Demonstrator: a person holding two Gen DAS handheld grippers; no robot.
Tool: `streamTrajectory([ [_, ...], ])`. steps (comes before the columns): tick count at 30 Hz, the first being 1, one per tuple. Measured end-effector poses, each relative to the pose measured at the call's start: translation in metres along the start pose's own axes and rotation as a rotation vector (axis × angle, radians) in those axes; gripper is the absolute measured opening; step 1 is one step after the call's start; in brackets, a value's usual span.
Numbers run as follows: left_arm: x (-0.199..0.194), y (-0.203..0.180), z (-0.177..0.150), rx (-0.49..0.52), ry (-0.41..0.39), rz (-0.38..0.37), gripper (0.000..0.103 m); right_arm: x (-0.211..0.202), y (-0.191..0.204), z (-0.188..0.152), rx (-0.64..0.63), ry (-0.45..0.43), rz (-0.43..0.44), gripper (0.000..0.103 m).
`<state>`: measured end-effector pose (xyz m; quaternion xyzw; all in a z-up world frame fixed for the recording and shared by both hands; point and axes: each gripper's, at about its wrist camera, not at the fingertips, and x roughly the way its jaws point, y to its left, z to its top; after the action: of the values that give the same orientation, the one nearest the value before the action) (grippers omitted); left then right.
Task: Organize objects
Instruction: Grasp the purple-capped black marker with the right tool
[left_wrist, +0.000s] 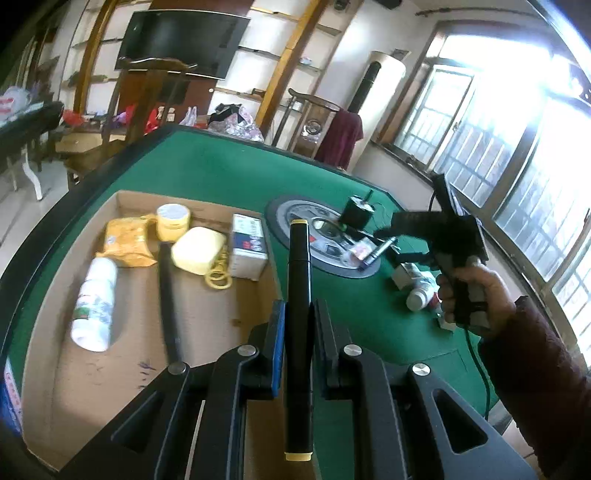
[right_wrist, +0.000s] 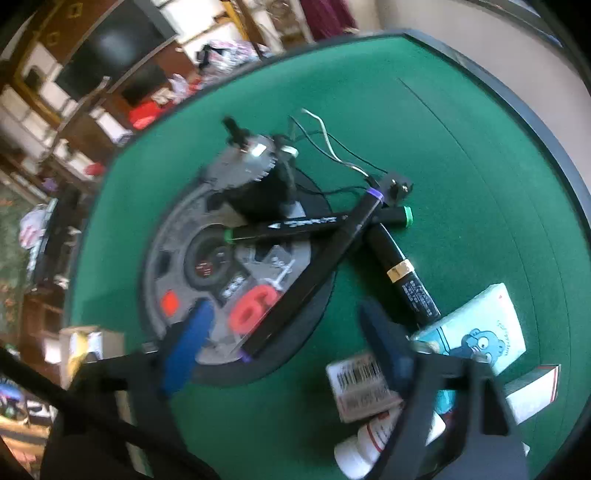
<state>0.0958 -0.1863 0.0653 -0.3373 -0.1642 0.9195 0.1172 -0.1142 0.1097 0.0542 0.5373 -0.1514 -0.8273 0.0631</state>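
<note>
Left gripper (left_wrist: 298, 325), clamped on a yellow-capped marker (left_wrist: 298, 295) beside the cardboard box (left_wrist: 207, 306), must next release it inside; right gripper (right_wrist: 284, 332) hangs wide above the purple-capped marker (right_wrist: 314, 280).

A green felt-topped table (left_wrist: 207, 166) with a dark raised rim occupies the room. Beyond it, a black flat television (left_wrist: 181, 40) hangs on the shelved wall. A dark wooden chair (left_wrist: 314, 122) draped with maroon cloth stands near a white cylindrical floor unit (left_wrist: 384, 85). Barred windows (left_wrist: 491, 122) admit bright daylight.
</note>
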Motion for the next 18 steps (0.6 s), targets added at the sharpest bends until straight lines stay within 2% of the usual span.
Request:
streamTrajectory([
  [2, 0.003, 0.007, -0.001, -0.011, 0.004, -0.003, 0.012, 0.010, -0.003, 0.002, 0.037, 0.021, -0.028, 0.048],
  [4, 0.005, 0.013, -0.003, -0.024, 0.008, -0.008, 0.012, 0.011, -0.002, 0.004, 0.041, -0.020, -0.087, 0.044],
  [5, 0.006, 0.018, -0.005, -0.030, 0.011, -0.013, 0.012, 0.013, -0.003, 0.005, 0.054, -0.020, -0.090, 0.035],
  [6, 0.006, 0.019, -0.006, -0.034, 0.012, -0.015, 0.012, 0.015, -0.005, 0.005, 0.066, -0.020, -0.094, 0.031],
  [10, 0.006, 0.025, -0.008, -0.046, 0.015, -0.017, 0.012, 0.017, -0.006, 0.002, 0.063, -0.063, -0.104, 0.023],
  [11, 0.005, 0.026, -0.009, -0.048, 0.015, -0.012, 0.012, 0.016, -0.005, 0.001, 0.056, -0.070, -0.099, 0.015],
  [12, 0.005, 0.027, -0.009, -0.049, 0.015, -0.009, 0.012, 0.015, -0.006, 0.000, 0.053, -0.074, -0.085, 0.012],
  [18, -0.002, 0.032, -0.011, -0.068, 0.015, 0.008, 0.012, -0.011, -0.009, -0.012, 0.042, -0.115, -0.003, 0.012],
])
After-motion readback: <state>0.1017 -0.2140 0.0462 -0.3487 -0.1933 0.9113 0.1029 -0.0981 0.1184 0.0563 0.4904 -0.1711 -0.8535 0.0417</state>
